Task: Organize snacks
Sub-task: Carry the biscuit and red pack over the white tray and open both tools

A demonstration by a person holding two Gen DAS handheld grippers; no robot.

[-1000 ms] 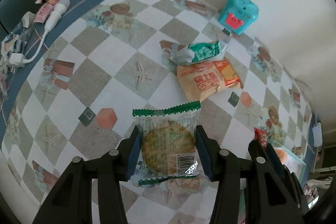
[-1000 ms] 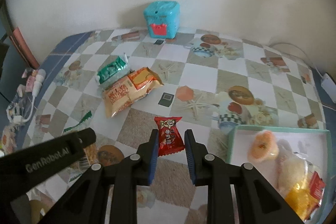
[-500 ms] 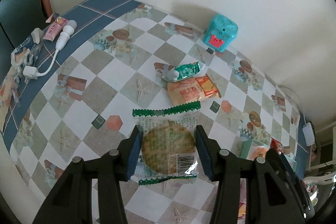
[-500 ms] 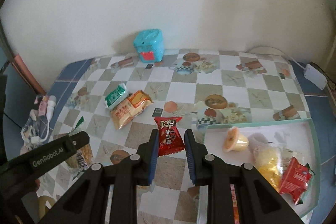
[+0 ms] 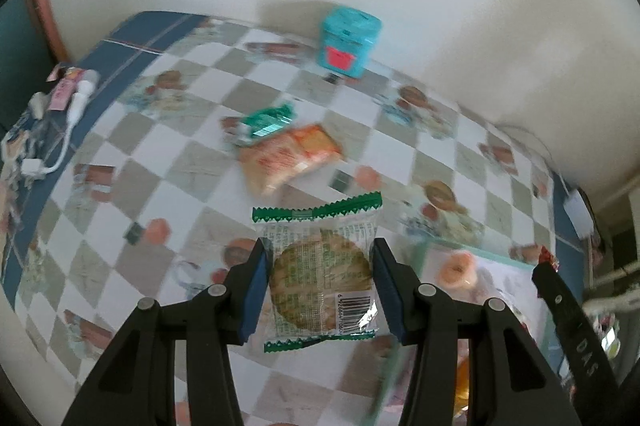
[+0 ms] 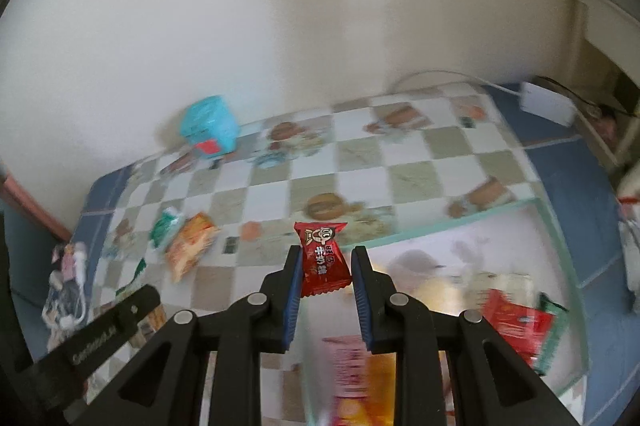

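A clear biscuit packet (image 5: 320,274) with green ends sits clamped in the left gripper (image 5: 318,286) above the checked table (image 5: 192,162). The right gripper (image 6: 325,280) pinches a red candy (image 6: 322,258) over the tray (image 6: 560,254), on the right.

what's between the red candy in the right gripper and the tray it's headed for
Nothing visible. The red candy hangs clamped in the right gripper above the near edge of the tray, with open air below it.
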